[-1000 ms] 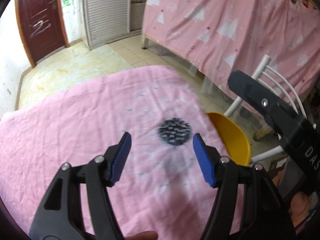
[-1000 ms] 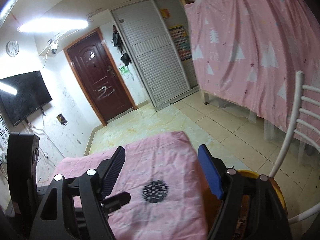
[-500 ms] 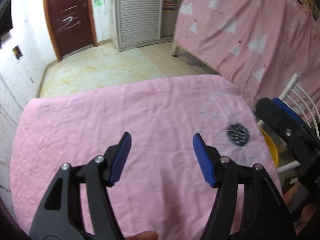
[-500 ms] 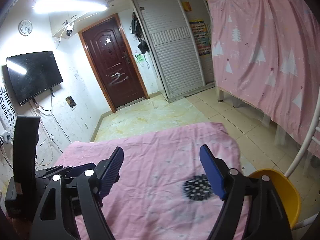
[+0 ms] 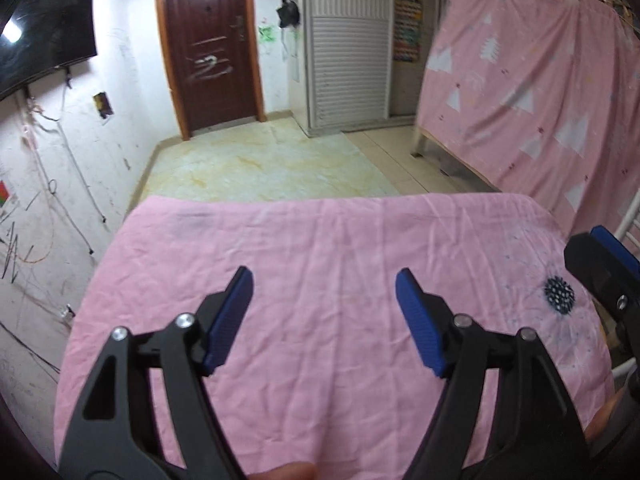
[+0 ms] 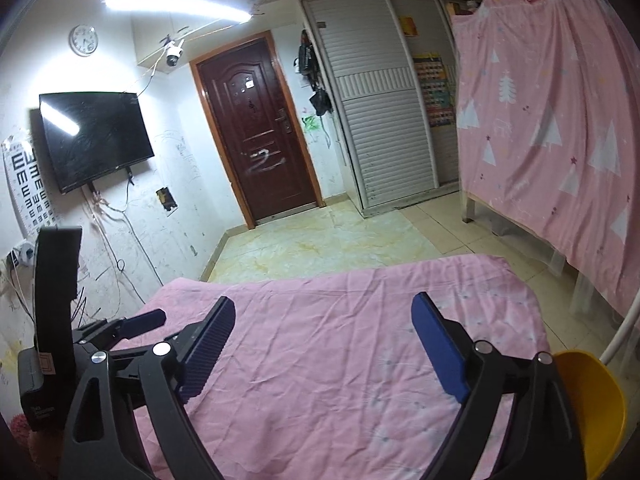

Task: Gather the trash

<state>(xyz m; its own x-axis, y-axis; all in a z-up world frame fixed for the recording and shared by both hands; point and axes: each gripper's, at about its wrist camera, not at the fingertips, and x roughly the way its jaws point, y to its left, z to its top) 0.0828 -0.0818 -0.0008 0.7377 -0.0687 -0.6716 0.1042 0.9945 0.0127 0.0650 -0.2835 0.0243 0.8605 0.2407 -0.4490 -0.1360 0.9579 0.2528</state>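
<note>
Trash for us is one small round black-and-white spiky ball [image 5: 559,295] near the right edge of the pink-clothed tabletop [image 5: 320,264], well right of our left gripper [image 5: 324,320], just beside our right gripper [image 6: 324,352]. Both have just been opening, empty.

Black plastic left tongs [image 5: 324,312], right tongs [image 6: 324,344], ribbed blue pads, silver screws

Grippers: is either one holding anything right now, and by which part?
Nothing is held. The left gripper and right gripper have just been opening, with only the pink cloth beneath them.
</note>
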